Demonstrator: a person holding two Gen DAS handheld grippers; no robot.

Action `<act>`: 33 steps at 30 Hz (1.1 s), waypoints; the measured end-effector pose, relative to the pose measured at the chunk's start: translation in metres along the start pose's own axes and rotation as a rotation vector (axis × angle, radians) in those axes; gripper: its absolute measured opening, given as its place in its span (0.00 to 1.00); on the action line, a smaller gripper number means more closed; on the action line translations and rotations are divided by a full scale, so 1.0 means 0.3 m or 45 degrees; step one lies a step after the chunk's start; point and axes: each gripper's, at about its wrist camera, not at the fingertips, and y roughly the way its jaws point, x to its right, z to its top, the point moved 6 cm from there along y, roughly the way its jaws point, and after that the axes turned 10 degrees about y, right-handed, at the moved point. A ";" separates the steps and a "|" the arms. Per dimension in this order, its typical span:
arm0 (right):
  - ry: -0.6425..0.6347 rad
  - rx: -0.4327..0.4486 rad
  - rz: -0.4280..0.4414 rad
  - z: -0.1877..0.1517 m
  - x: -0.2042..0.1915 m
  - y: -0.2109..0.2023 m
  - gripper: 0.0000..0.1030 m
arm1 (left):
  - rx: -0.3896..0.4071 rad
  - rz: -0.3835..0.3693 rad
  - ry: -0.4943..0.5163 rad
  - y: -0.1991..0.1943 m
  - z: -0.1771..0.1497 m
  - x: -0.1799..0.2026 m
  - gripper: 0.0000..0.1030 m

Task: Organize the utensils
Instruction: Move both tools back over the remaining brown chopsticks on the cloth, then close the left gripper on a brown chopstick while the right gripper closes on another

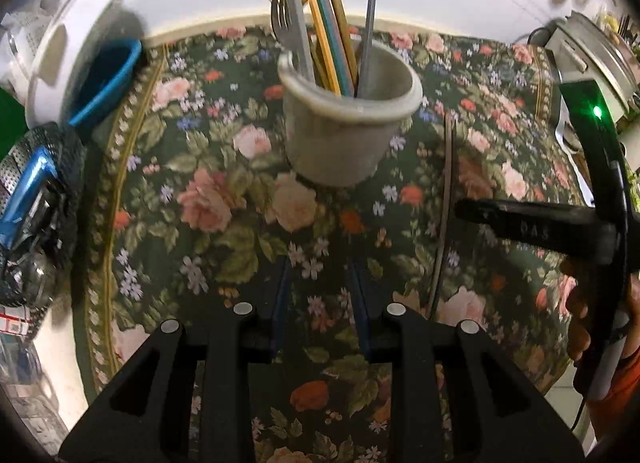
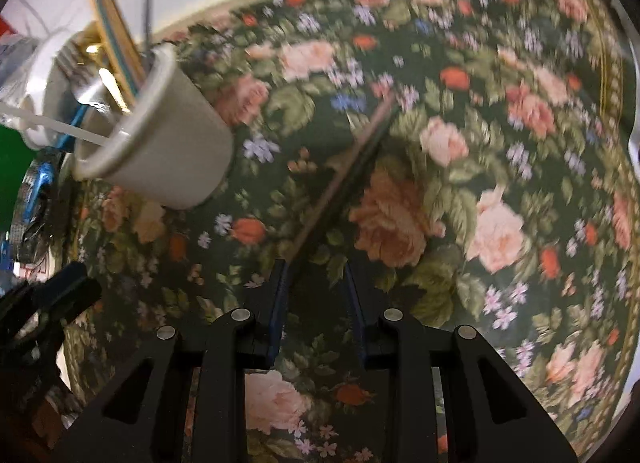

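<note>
A grey cup [image 1: 344, 123] stands on the floral tablecloth and holds a fork [image 1: 285, 23], several chopsticks and a thin grey stick. It also shows in the right wrist view [image 2: 168, 151] at the upper left. A single brown chopstick [image 1: 444, 223] lies flat on the cloth right of the cup; in the right wrist view the chopstick [image 2: 344, 175] runs diagonally, its near end just beyond my left finger. My left gripper [image 1: 322, 283] is open and empty, short of the cup. My right gripper [image 2: 316, 283] is open and empty over the chopstick's near end.
A white container [image 1: 68, 63] with a blue object [image 1: 108, 83] stands at the left. A black mesh basket [image 1: 36, 215] sits at the left edge. An appliance [image 1: 592, 55] stands at the far right. The right gripper's body [image 1: 560, 223] shows at right.
</note>
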 end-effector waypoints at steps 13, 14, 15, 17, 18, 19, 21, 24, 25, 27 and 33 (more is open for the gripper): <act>-0.019 0.128 -0.087 0.033 -0.023 0.022 0.24 | -0.030 0.048 0.022 0.033 -0.016 0.003 0.27; -0.015 0.131 -0.098 0.037 -0.024 0.023 0.24 | -0.032 0.052 0.023 0.034 -0.017 0.005 0.27; -0.012 0.133 -0.105 0.047 -0.033 0.034 0.24 | -0.034 0.055 0.024 0.034 -0.016 0.008 0.27; -0.029 0.155 -0.181 0.060 -0.039 0.041 0.15 | -0.035 0.063 0.032 0.032 -0.015 0.014 0.27; -0.033 0.159 -0.178 0.068 -0.043 0.047 0.15 | -0.033 0.068 0.037 0.030 -0.014 0.018 0.27; -0.029 0.157 -0.164 0.068 -0.036 0.045 0.15 | -0.032 0.071 0.040 0.029 -0.012 0.022 0.27; -0.022 0.152 -0.156 0.060 -0.011 0.035 0.13 | -0.032 0.071 0.050 0.032 -0.008 0.033 0.27; 0.016 0.131 -0.111 0.041 0.056 0.009 0.11 | -0.042 0.061 0.071 0.047 0.001 0.055 0.27; 0.034 0.117 -0.095 0.037 0.084 0.002 0.11 | -0.043 0.059 0.077 0.052 0.005 0.065 0.27; 0.060 0.105 -0.087 0.032 0.134 -0.016 0.10 | -0.048 0.049 0.094 0.065 0.016 0.091 0.27; 0.070 0.053 -0.042 0.021 0.248 -0.077 0.08 | -0.052 0.008 0.157 0.113 0.063 0.203 0.27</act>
